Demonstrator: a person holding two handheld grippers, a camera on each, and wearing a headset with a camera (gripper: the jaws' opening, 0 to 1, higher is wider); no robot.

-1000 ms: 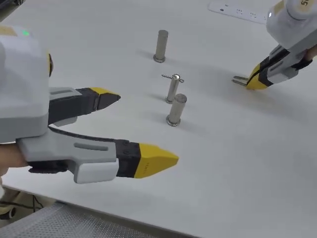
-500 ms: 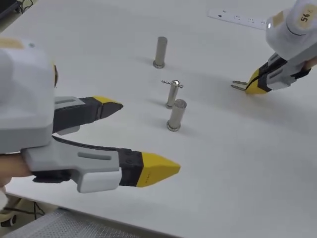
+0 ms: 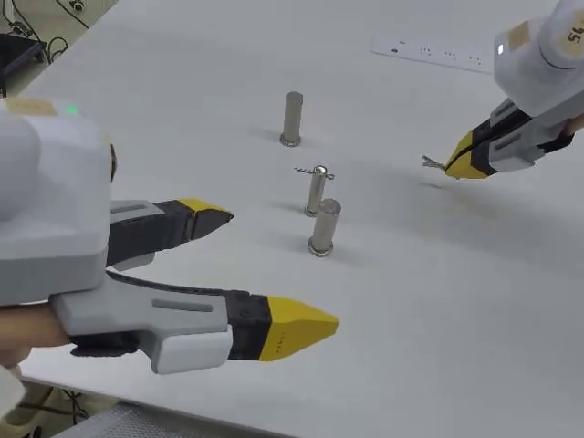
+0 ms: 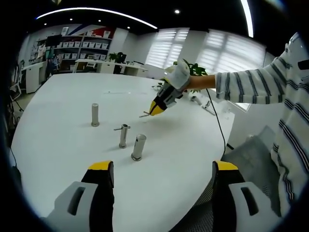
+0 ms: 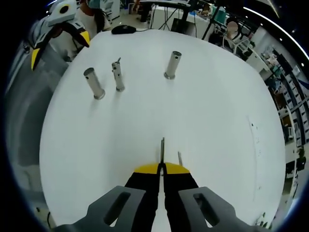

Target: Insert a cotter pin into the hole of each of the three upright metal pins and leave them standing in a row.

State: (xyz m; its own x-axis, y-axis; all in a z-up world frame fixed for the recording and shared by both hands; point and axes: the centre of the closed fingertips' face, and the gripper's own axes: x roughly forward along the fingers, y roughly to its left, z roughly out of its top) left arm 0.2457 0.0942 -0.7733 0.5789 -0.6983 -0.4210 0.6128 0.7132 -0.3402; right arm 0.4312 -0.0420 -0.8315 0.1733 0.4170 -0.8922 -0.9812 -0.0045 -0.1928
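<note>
While your right gripper (image 3: 464, 162) clamps a cotter pin (image 3: 432, 164) at far right, your left gripper (image 3: 278, 267) gapes empty (middle metal pin (image 3: 316, 193) already pinned).

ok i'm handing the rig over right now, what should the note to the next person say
Left gripper: open, empty, at the near side of the table.
Right gripper: shut on a loose cotter pin, off to the right of the row.
Done: middle pin has a fitted cotter pin through its top.
Left: far pin and near pin, both without one.
All three stand upright in a row.
</note>
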